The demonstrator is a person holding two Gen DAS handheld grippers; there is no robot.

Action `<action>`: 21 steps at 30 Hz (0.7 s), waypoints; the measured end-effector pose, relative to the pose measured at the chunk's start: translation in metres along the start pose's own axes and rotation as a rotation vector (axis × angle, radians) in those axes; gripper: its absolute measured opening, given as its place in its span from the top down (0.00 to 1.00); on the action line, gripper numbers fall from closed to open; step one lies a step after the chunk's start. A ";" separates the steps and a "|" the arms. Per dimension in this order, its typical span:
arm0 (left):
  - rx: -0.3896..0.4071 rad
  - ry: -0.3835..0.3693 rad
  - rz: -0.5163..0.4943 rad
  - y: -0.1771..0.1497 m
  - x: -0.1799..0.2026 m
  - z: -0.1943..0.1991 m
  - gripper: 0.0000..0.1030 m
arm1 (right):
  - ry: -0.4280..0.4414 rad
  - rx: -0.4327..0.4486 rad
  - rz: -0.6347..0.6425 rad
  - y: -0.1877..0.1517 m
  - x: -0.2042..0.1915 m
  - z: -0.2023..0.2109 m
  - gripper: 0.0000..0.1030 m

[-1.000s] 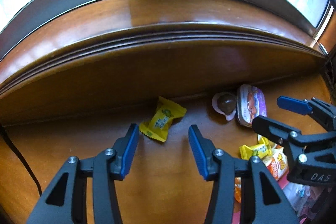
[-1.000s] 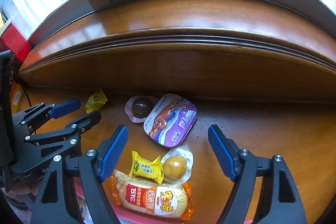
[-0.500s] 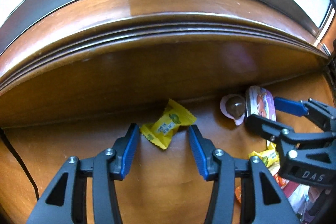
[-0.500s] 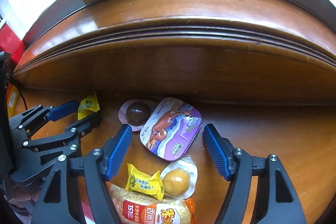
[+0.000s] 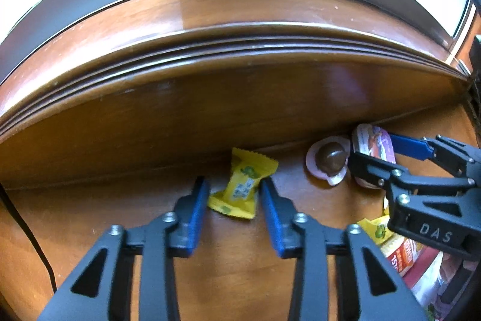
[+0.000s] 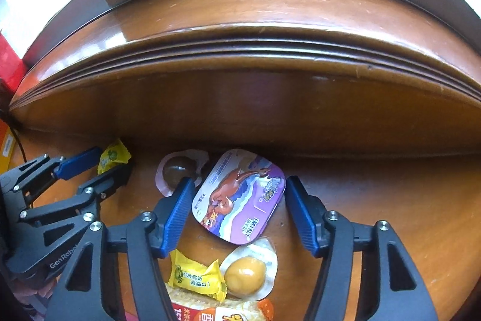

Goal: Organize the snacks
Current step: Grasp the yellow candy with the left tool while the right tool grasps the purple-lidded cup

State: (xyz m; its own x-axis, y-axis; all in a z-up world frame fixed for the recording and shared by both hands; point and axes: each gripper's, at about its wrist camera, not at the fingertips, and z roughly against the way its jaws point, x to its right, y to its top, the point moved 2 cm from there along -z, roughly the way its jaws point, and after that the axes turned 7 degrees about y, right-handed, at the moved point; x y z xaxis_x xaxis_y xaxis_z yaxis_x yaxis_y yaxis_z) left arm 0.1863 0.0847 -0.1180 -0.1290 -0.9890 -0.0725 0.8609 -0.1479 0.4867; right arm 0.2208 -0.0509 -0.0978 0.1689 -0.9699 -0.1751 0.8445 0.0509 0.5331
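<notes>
A yellow candy packet (image 5: pixel 242 184) lies on the wooden table by the back ledge. My left gripper (image 5: pixel 234 197) is open, its fingers on either side of the packet's near end; it also shows in the right wrist view (image 6: pixel 99 163). A purple-lidded tin (image 6: pixel 240 196) lies flat on the table. My right gripper (image 6: pixel 237 206) is open around it; it also shows in the left wrist view (image 5: pixel 381 152). A brown chocolate ball in a pink wrapper (image 6: pixel 177 167) lies just left of the tin, touching my right gripper's left finger (image 6: pixel 177 209).
A second yellow candy (image 6: pixel 195 279), a sealed yolk ball (image 6: pixel 246 273) and an orange corn packet (image 6: pixel 222 312) lie near the front. A raised wooden ledge (image 6: pixel 240 98) bounds the back. A black cable (image 5: pixel 27 227) runs at the left. A red box (image 6: pixel 9 65) stands far left.
Both grippers have moved forward. The yellow packet now sits between my left fingers, and the purple tin between my right fingers. The left jaws have narrowed slightly.
</notes>
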 end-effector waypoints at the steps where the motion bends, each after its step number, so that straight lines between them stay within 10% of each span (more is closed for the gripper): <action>1: 0.000 -0.002 0.002 -0.001 0.000 0.001 0.67 | 0.001 0.003 0.000 0.000 -0.001 0.000 0.38; 21: 0.042 -0.059 0.062 -0.006 -0.036 0.041 0.69 | 0.079 0.046 -0.106 -0.032 0.038 0.039 0.39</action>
State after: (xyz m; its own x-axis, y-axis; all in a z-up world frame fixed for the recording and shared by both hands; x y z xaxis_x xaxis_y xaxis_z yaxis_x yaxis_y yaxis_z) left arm 0.1659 0.1211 -0.0829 -0.1054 -0.9944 0.0096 0.8470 -0.0847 0.5248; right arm 0.1806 -0.0984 -0.0891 0.1207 -0.9474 -0.2964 0.8361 -0.0639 0.5448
